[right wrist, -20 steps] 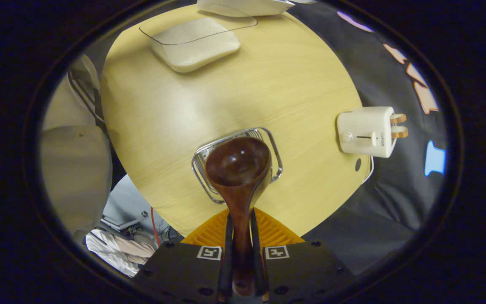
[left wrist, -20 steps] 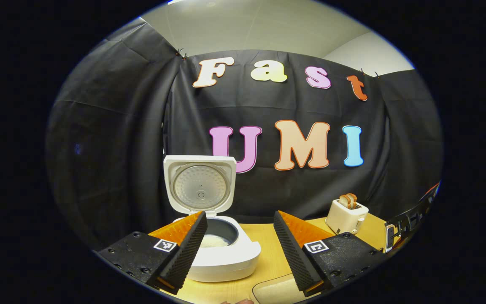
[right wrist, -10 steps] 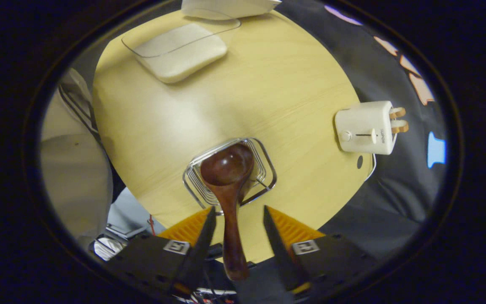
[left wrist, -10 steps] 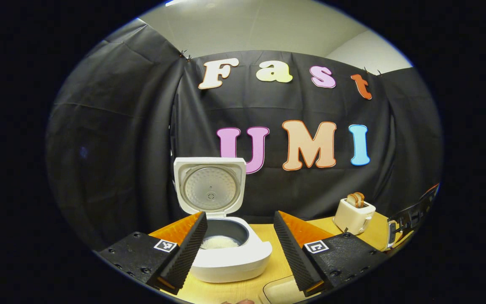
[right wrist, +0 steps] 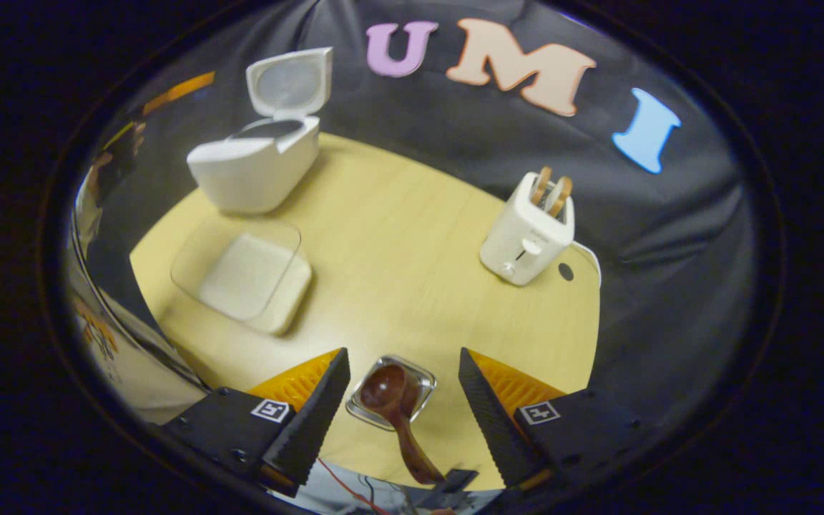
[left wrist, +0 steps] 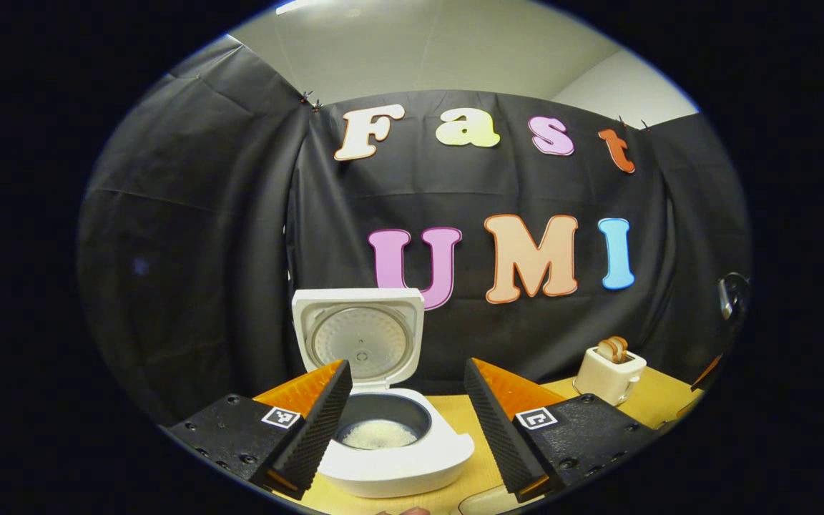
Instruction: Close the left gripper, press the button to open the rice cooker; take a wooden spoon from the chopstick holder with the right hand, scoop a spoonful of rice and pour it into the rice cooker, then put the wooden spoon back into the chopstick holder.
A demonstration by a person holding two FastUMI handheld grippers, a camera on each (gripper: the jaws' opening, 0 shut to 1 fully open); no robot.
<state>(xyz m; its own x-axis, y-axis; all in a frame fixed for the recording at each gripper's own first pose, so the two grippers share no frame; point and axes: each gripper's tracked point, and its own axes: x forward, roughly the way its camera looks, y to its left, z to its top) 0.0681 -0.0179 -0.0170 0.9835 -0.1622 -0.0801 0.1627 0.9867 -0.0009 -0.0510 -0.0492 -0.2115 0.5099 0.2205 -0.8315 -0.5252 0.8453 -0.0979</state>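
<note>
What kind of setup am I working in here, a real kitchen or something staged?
Staged, most likely: a recording booth dressed as a kitchen counter. A rice cooker, a toaster and a clear rice container sit on one wooden table, backed by a black cloth wall.

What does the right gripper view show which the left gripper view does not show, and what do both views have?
Right gripper view: the spoon standing in the wire holder, free between the open right gripper, and the whole clear tray of rice.
Left gripper view: rice inside the cooker's pot, and the open left gripper.
Both: the cooker with lid up, the toaster with bread, the table.
</note>
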